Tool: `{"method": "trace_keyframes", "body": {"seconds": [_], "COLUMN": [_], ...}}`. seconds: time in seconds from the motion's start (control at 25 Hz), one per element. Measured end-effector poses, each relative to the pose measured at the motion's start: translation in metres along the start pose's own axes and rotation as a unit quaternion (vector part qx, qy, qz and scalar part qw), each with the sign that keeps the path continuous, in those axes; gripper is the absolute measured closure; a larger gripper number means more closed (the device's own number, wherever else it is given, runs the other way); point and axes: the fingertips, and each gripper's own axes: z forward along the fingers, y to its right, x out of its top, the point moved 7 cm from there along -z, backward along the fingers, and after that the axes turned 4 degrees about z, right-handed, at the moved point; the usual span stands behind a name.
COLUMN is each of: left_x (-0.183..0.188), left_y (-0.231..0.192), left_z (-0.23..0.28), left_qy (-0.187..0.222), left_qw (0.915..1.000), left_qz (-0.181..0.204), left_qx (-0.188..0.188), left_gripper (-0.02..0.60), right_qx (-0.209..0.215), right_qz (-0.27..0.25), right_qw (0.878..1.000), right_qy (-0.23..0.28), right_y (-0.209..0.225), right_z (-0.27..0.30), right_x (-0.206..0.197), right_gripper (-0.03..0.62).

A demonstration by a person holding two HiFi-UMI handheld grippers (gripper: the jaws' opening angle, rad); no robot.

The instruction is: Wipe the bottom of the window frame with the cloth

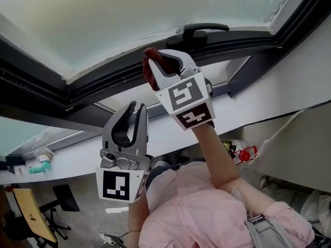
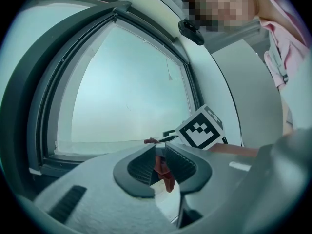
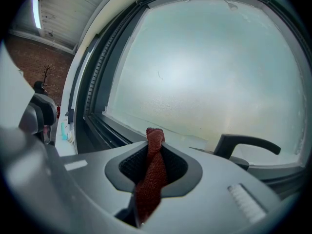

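Glazing comes first: the frosted window pane (image 1: 129, 19) fills the head view from 10 to 2 o'clock. Beneath it the dark window frame (image 1: 103, 82) runs as a stepped rail from 9 o'clock up toward 2 o'clock. The white sill (image 1: 253, 105) follows the same line just below. We treat that rail as the surface to be wiped.

The right tongs (image 3: 155, 152) are raised at centre, pointing toward 12 o'clock, with the jaws clamped on the red cloth (image 3: 148, 189). A short tuft stands clear beyond the jaw tips, close to the rail; we cannot tell whether it touches. We judge this grip deliberate, since the tuft gives a soft contact edge and holds the hard jaws off the frame.

The left tongs (image 1: 137, 107) hang at 7 o'clock of the right pair, near but apart. Their jaws stand a narrow slot apart, clamped on nothing. We read the red seen through that slot as the cloth beyond. We judge them parked low to leave the rail free.

The window handle (image 1: 204, 30) sits on the frame at 1 o'clock of the cloth, just beside it, and limits travel that way. Toward 9 o'clock the rail lies open along its length. Small bottles (image 1: 40, 165) stand at that end of the sill, below the rail.
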Motion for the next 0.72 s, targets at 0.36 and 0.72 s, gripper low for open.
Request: {"method": "trace_keyframes", "body": {"seconds": [0.36,0.72], "left_x": [0.004,0.004], "left_y": [0.004,0.015], "left_z": [0.004,0.011], "left_qy": [0.003,-0.003], "left_qw": [1.0,0.9999], "left_qz": [0.002,-0.012], "left_qx": [0.007,-0.005], "left_gripper": [0.543,0.546], "right_qx": [0.007,-0.004], "right_qz": [-0.002,0.003], "right_qw": [1.0,1.0], "right_qy": [0.001,-0.002], "right_y": [0.006,0.019], "right_z": [-0.002,-0.007], "right_x": [-0.001,-0.005], "right_gripper": [0.526,0.526]}}
